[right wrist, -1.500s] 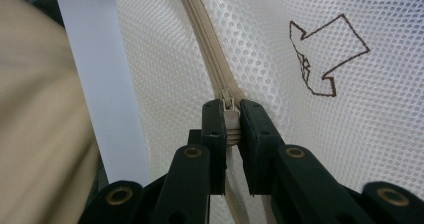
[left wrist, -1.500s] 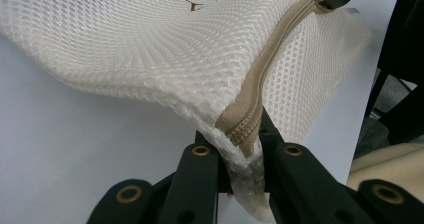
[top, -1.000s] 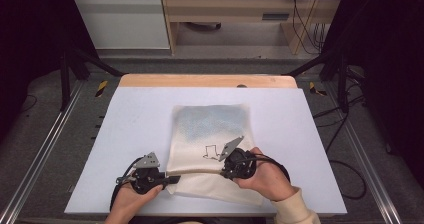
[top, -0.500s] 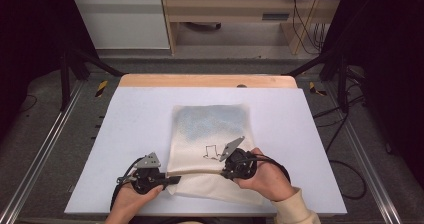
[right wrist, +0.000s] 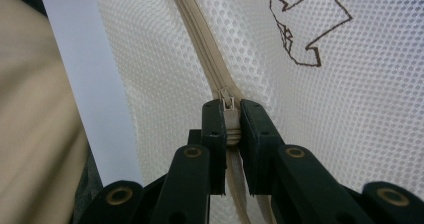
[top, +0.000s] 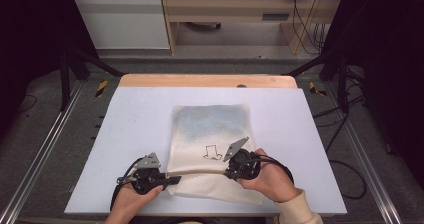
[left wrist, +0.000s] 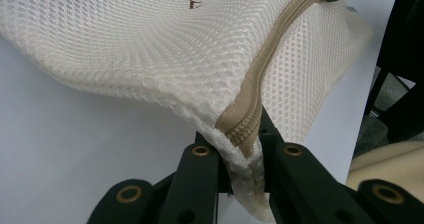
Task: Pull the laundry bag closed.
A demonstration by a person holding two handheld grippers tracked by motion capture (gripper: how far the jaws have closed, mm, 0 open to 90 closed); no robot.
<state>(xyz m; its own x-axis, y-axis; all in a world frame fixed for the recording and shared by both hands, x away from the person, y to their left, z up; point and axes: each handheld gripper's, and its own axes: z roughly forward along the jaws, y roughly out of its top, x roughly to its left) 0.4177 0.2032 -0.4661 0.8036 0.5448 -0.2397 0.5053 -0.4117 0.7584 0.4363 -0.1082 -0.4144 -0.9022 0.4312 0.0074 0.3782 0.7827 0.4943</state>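
White counter (top: 130, 134) carries a cream mesh bag (top: 210, 129) lying at its middle. Left tongs (left wrist: 245, 156) pinch the bag's near-left corner at the zipper's (right wrist: 200, 44) end; right tongs (right wrist: 229, 129) grip the zipper pull (right wrist: 228, 115).

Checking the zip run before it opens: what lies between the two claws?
A closed tan zipper across the white mesh bag, from left claw to right claw, in the left gripper view.

The right tool (right wrist: 231, 126) pinches the zipper pull (right wrist: 229, 105) of a white mesh bag (right wrist: 360, 114). The beige zipper (right wrist: 197, 34) runs away from it, beside a brown outlined arrow (right wrist: 306, 28); pale counter (right wrist: 82, 59) lies alongside.
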